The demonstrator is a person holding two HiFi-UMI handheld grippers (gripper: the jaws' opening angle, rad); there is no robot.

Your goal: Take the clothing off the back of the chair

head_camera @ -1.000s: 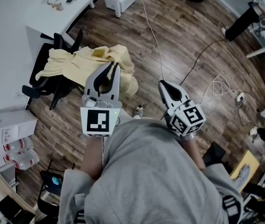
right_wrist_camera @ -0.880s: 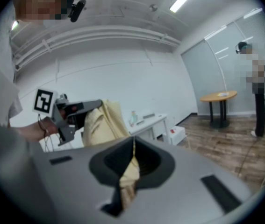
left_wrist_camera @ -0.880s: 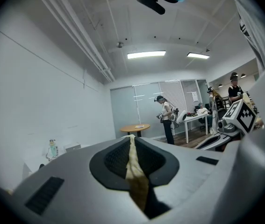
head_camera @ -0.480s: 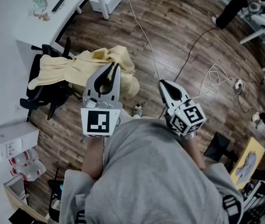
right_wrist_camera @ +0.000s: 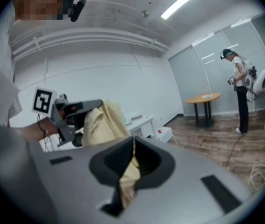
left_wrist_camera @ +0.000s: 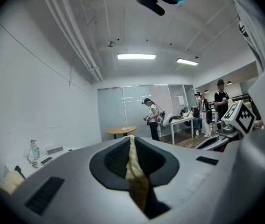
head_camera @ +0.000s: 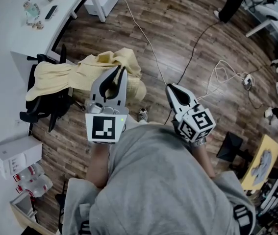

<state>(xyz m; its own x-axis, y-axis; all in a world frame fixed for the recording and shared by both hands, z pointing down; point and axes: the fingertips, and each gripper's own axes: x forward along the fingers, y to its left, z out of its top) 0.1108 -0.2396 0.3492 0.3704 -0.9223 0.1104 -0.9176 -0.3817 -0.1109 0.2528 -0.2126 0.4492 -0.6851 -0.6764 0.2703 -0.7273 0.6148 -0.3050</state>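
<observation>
A pale yellow garment (head_camera: 80,72) stretches from the back of a black office chair (head_camera: 40,106) to my grippers. My left gripper (head_camera: 120,68) is shut on an edge of it, and a strip of the yellow cloth (left_wrist_camera: 134,171) shows between its pads. My right gripper (head_camera: 168,86) is held to the right of the left one. It is also shut on a fold of the cloth (right_wrist_camera: 128,171). In the right gripper view the left gripper (right_wrist_camera: 76,108) is seen with the bunched garment (right_wrist_camera: 102,122) hanging from it.
A white desk (head_camera: 26,33) stands behind the chair. A white box (head_camera: 16,153) and bottles (head_camera: 31,182) lie at the lower left. Cables (head_camera: 222,72) trail over the wood floor. People stand at the right edge and by a round table (left_wrist_camera: 120,130).
Desk, chair and floor have slid left and down in the head view. Both grippers stay side by side and keep their hold on the yellow garment.
</observation>
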